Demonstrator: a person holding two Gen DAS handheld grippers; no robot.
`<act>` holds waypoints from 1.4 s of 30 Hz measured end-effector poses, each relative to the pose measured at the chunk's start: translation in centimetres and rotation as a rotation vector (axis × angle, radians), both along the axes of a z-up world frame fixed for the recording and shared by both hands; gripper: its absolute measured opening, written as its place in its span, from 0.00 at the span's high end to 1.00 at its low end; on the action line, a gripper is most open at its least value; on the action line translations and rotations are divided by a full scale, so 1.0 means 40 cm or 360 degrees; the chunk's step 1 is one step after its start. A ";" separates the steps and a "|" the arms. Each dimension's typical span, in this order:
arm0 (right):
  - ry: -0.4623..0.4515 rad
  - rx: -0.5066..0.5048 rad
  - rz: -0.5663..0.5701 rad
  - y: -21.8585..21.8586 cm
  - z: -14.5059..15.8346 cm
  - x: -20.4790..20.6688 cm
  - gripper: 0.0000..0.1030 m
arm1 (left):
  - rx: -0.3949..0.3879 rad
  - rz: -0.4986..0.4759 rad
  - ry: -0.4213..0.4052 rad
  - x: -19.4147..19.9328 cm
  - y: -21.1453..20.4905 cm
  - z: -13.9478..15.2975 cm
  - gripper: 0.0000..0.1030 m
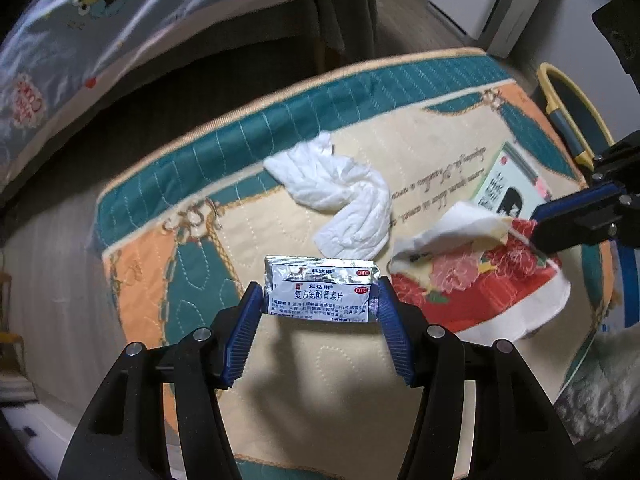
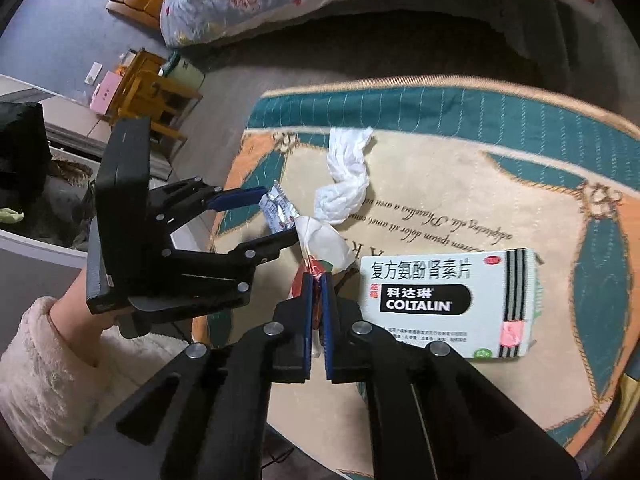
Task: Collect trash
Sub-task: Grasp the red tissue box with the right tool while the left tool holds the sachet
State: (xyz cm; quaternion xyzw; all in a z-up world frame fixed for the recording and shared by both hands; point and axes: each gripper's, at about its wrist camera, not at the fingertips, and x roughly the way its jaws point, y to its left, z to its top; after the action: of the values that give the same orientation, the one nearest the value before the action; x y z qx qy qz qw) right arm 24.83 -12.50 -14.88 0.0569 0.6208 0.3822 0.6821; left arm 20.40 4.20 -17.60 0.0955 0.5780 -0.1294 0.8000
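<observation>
While my left gripper (image 1: 321, 294) clamps the foil sachet (image 1: 321, 290) between its fingertips, the crumpled tissue (image 1: 336, 204) lies ahead, uncollected. From the right wrist, my right gripper (image 2: 317, 280) pinches the floral wrapper (image 2: 322, 246); the medicine box (image 2: 444, 300) rests just right, still uncollected.

A silver foil sachet (image 1: 322, 289) stands upright, pinched at both edges. A twisted white tissue (image 1: 334, 196) lies beyond it. A red floral wrapper (image 1: 476, 276) is crumpled, beside a Coltalin box (image 2: 444, 302).
</observation>
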 end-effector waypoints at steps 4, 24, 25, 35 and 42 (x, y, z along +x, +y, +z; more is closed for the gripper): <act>-0.0100 -0.0003 -0.0067 -0.032 0.045 -0.006 0.96 | -0.0025 0.0004 -0.0107 -0.012 -0.003 0.060 0.43; -0.0469 -0.0289 -0.0545 -0.374 0.163 -0.034 0.96 | -0.0091 -0.0203 -0.0386 -0.061 -0.249 0.225 0.43; -0.0482 -0.0304 -0.0561 -0.388 0.166 -0.036 0.96 | -0.0093 -0.0219 -0.0396 -0.060 -0.264 0.229 0.43; -0.0577 -0.0409 -0.0747 -0.555 0.193 -0.053 0.96 | -0.0196 -0.0428 -0.0482 -0.056 -0.483 0.281 0.43; -0.0607 -0.0534 -0.0904 -0.668 0.185 -0.054 0.96 | -0.0266 -0.0548 -0.0501 -0.060 -0.653 0.280 0.43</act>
State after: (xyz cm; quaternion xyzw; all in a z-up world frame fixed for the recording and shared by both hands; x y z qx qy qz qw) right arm 22.67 -39.23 -7.49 0.0421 0.4962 0.0748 0.8640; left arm 17.99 -21.91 -6.40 0.1452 0.4087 -0.2947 0.8515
